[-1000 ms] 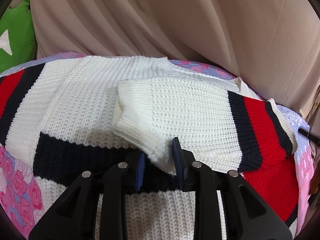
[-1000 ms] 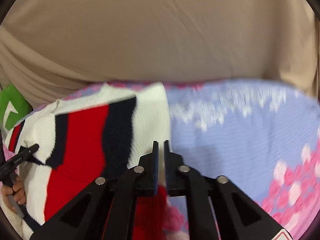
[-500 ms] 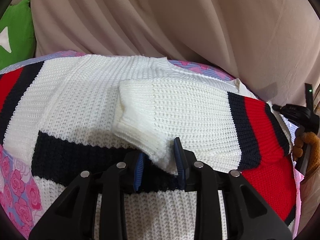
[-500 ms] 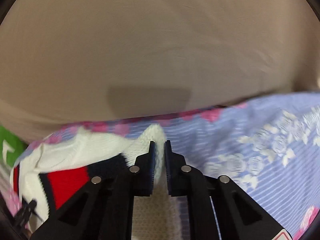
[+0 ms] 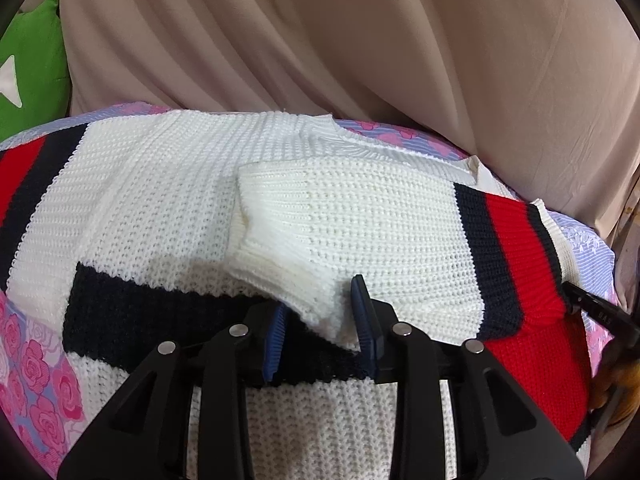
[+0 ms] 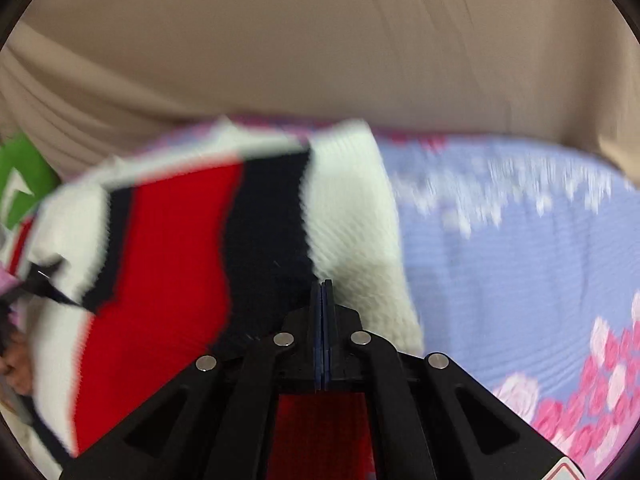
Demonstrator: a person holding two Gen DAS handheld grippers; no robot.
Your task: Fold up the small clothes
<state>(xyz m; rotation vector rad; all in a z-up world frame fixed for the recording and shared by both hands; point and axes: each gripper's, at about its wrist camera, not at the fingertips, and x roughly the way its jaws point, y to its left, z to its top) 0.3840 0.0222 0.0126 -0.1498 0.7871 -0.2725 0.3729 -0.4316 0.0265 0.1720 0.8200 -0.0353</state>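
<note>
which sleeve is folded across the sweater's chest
The sleeve on the picture's right: its white cuff lies over the body by the left gripper. The other sleeve lies spread outward.

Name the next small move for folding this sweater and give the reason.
Probably draw the left gripper back off the cuff. The sleeve already lies folded across the sweater body, and the jaws, which have just been opening, stand apart around the cuff without pressing it. The right gripper is shut.
</note>
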